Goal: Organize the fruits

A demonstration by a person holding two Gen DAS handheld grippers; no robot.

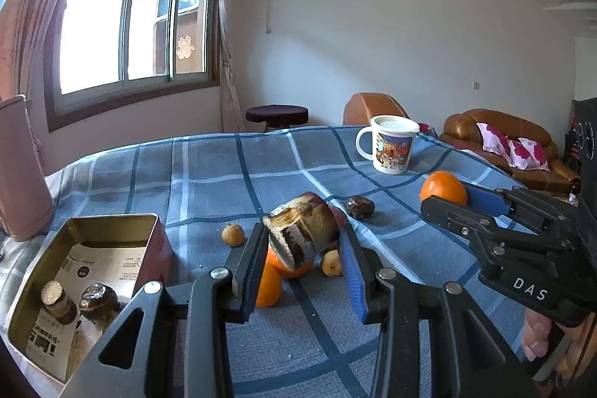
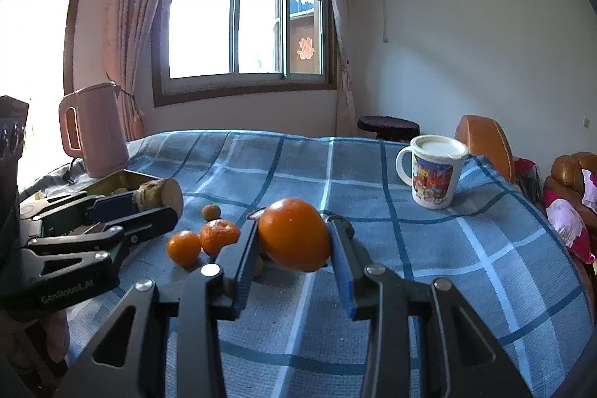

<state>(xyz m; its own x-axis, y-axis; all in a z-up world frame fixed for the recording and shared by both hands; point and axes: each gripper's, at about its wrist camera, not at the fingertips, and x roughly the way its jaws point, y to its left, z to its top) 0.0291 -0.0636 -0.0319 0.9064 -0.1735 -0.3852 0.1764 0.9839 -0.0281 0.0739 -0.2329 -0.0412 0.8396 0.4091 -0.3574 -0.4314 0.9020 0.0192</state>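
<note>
On the left of the blue checked tablecloth, open gold tin: two brown cut stem pieces on printed paper inside. White cartoon mug at far side, lidded. Left gripper clamped on a brown sugarcane-like chunk, lifted above two small oranges; its long axis lies crosswise, cut end facing camera-left, tilted down. Right gripper clamped on a big orange, held off the cloth, long axis slanting down to the right. Loose: dark fruit, tan fruit.
</note>
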